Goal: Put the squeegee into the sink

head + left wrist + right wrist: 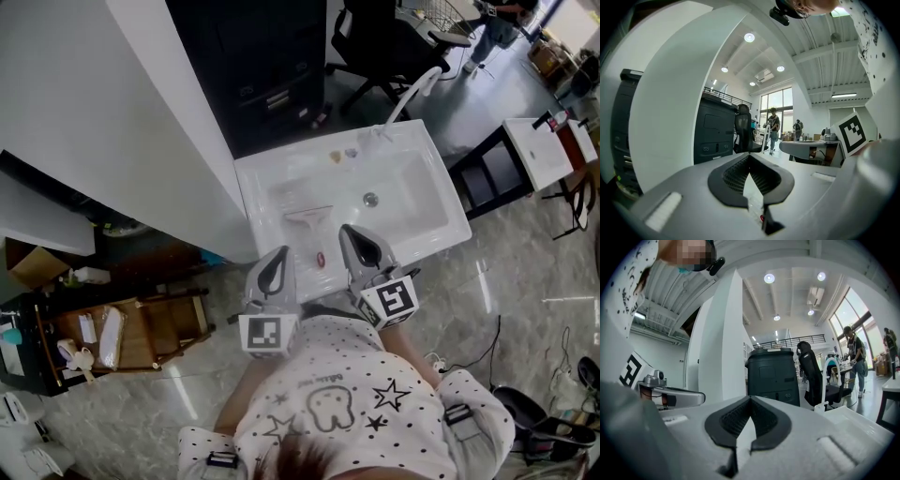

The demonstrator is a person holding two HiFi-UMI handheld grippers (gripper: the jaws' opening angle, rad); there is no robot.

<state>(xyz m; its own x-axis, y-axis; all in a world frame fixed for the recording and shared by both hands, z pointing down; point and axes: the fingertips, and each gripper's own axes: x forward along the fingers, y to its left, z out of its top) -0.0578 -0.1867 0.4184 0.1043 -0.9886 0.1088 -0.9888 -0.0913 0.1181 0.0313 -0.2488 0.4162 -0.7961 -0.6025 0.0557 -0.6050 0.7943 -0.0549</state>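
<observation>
At the foot of the white wall stands the sink, a broad white basin with its tap curving up at the sink's back edge. The person is right up against the sink's front edge, a tool in each hand, both pointing across the basin towards the back.

Over the sink's front rim hovers the left gripper, its dark ribbed pads pressed tip to tip with nothing caught between them. The right gripper reaches a little further over the sink, towards the middle of the basin; it too is clenched tight on nothing.

Inside the sink lies the squeegee, pale and flat on the basin floor in its front left part. Its blade runs crosswise and its handle points back towards the front rim, passing between the two tools. It lies left of the drain, and neither tool touches it.

By my reckoning the placing step is over: the squeegee looks properly delivered and let go. What comes next calls for little, only drawing both tools back off the sink's rim without knocking the handle on the way.
</observation>
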